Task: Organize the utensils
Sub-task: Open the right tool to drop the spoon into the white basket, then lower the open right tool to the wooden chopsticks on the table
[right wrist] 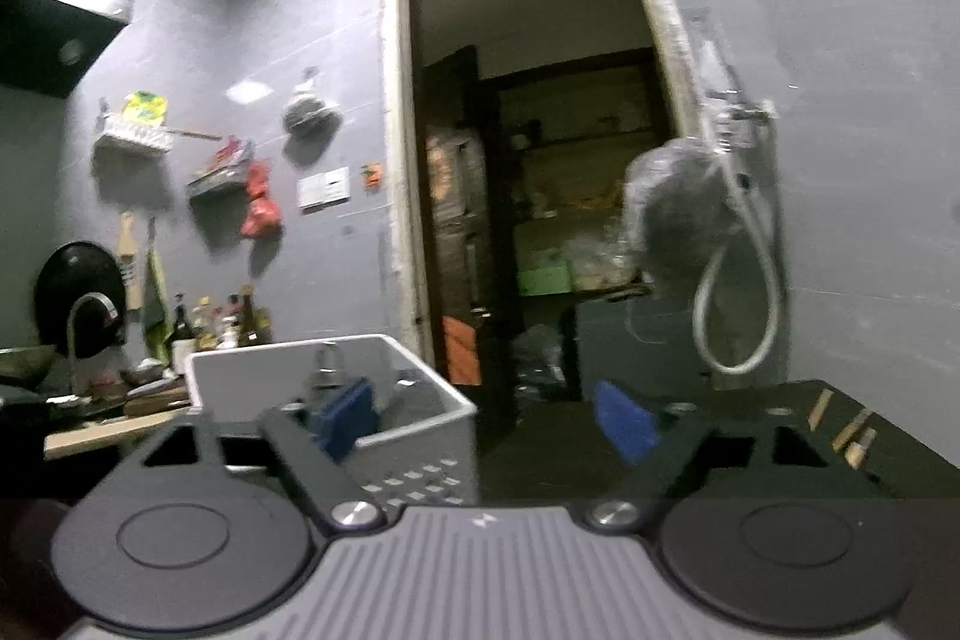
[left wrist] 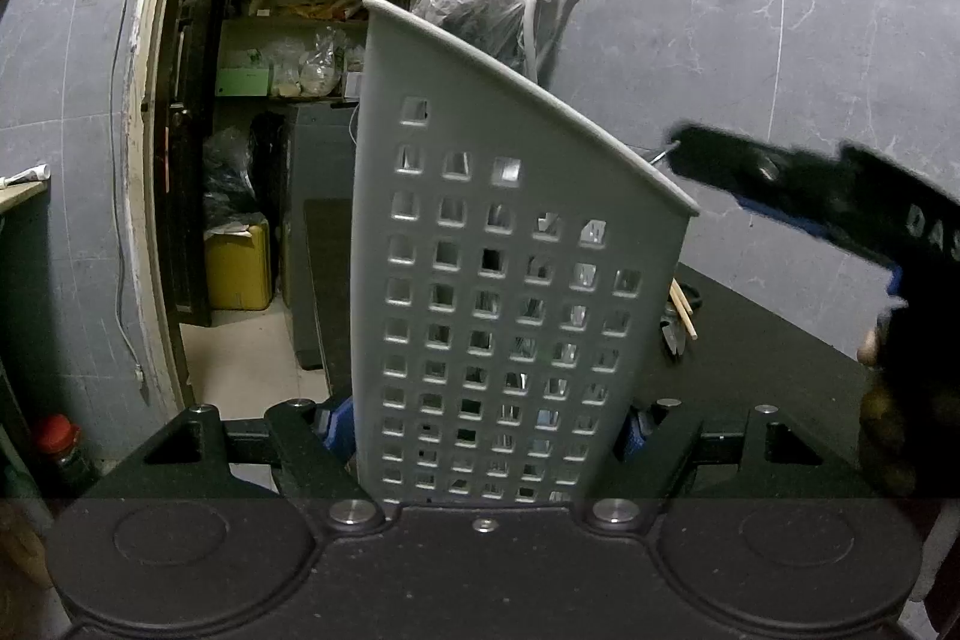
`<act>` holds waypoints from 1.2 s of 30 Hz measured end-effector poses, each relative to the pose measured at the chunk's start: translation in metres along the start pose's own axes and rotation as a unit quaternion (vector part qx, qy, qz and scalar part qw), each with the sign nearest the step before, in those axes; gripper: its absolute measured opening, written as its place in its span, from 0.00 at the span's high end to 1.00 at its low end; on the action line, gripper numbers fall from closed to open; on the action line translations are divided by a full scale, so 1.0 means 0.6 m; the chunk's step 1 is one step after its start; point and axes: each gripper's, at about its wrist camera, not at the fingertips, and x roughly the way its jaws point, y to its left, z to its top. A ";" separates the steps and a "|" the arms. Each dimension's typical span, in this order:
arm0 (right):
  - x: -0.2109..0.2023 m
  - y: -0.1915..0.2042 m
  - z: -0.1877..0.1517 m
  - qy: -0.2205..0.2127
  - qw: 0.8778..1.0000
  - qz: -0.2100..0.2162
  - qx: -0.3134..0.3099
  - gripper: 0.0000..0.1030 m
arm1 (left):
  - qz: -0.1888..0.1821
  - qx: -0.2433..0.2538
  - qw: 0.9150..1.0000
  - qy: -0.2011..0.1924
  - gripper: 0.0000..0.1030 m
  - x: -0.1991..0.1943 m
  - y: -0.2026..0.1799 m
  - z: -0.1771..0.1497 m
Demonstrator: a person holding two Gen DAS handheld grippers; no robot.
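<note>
A grey perforated utensil basket (left wrist: 510,244) stands upright between the blue pads (left wrist: 333,427) of my left gripper (left wrist: 486,430), which is shut on its lower sides. Metal utensils show dimly through its holes. My right gripper (right wrist: 486,421) is open with nothing between its blue pads (right wrist: 348,418); its left finger hangs over the basket's (right wrist: 420,454) open top, where a metal utensil end (right wrist: 327,367) sticks up. In the left wrist view the right gripper (left wrist: 720,172) reaches in from the right at the basket's rim. Wooden chopsticks (left wrist: 684,310) lie on the black table (left wrist: 768,340) behind the basket.
More chopstick ends (right wrist: 852,430) lie on the table at the right. An open doorway (left wrist: 300,100) to a storeroom is behind the basket. A tap with a hose (right wrist: 738,244) and a bagged object (left wrist: 474,10) are on the grey wall. Bottles (right wrist: 210,322) and a pan stand at the far left.
</note>
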 end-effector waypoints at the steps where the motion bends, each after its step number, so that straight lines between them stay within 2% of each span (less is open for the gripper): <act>1: -0.004 -0.008 -0.004 0.002 1.000 -0.009 0.007 0.07 | 0.000 0.000 1.000 0.000 0.24 0.000 0.000 0.000; 4: -0.017 -0.035 -0.018 0.014 0.999 -0.038 0.032 0.00 | 0.001 -0.002 1.000 0.000 0.24 0.001 0.000 -0.001; 8: -0.026 -0.066 -0.047 0.046 0.994 -0.082 0.050 0.00 | 0.003 -0.004 1.000 0.000 0.24 0.003 0.000 -0.003; 11: -0.035 -0.088 -0.064 0.065 0.990 -0.098 0.075 0.00 | 0.004 -0.004 1.000 0.000 0.24 0.001 0.002 -0.003; 23: -0.025 -0.147 -0.081 0.095 0.971 -0.110 0.190 0.00 | 0.004 -0.004 1.000 -0.001 0.24 0.000 0.001 -0.004; 30: -0.012 -0.187 -0.094 0.124 0.949 -0.118 0.263 0.00 | 0.002 0.002 1.000 -0.003 0.25 -0.002 0.001 -0.004; 33: -0.006 -0.199 -0.099 0.133 0.943 -0.116 0.282 0.00 | -0.001 -0.002 1.000 -0.003 0.25 -0.003 0.004 -0.005; 36: 0.000 -0.202 -0.096 0.141 0.944 -0.121 0.274 0.00 | -0.004 -0.002 1.000 -0.003 0.24 -0.004 0.006 -0.005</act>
